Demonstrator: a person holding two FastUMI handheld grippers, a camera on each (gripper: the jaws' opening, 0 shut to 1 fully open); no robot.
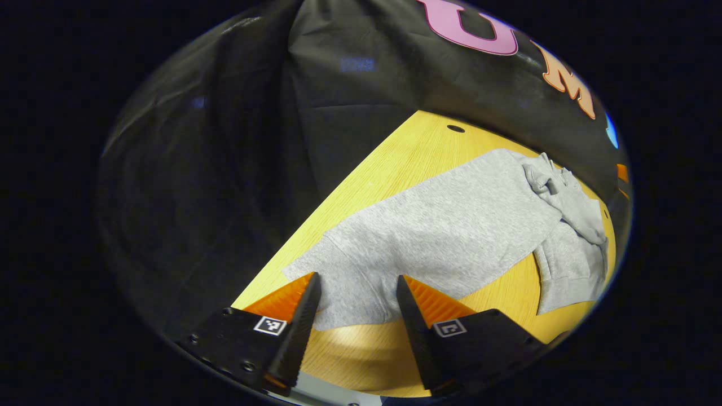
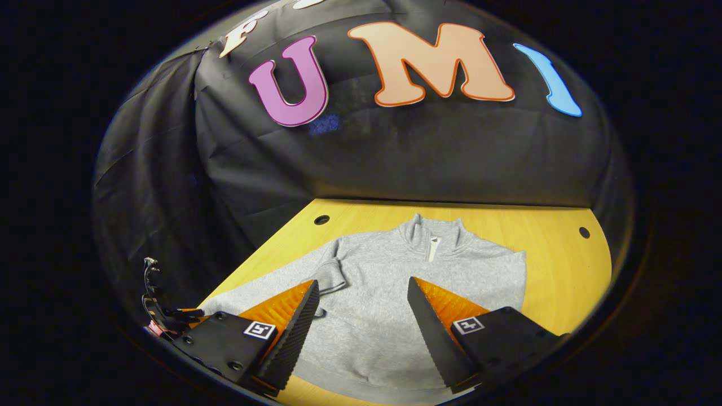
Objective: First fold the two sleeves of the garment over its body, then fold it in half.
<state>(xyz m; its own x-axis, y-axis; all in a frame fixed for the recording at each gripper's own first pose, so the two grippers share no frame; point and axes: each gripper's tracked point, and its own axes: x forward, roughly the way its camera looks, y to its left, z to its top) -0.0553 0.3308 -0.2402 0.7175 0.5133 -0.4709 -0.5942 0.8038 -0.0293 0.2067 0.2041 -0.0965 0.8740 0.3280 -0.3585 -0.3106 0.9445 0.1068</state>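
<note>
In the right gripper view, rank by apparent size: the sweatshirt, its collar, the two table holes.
1. Grey sweatshirt, by far the largest.
2. Its collar, a small part of it.
3. The left table hole and right table hole: smallest, and too alike to rank.

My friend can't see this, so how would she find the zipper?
Look at the yellow wooden table in front of the black cloth wall. A grey sweatshirt lies spread flat on it. At its stand-up collar, on the side nearest the wall, a short pale zipper runs down, the only light stripe on the grey.

2 gripper-mounted views over shared garment (image 1: 445,237)
</note>
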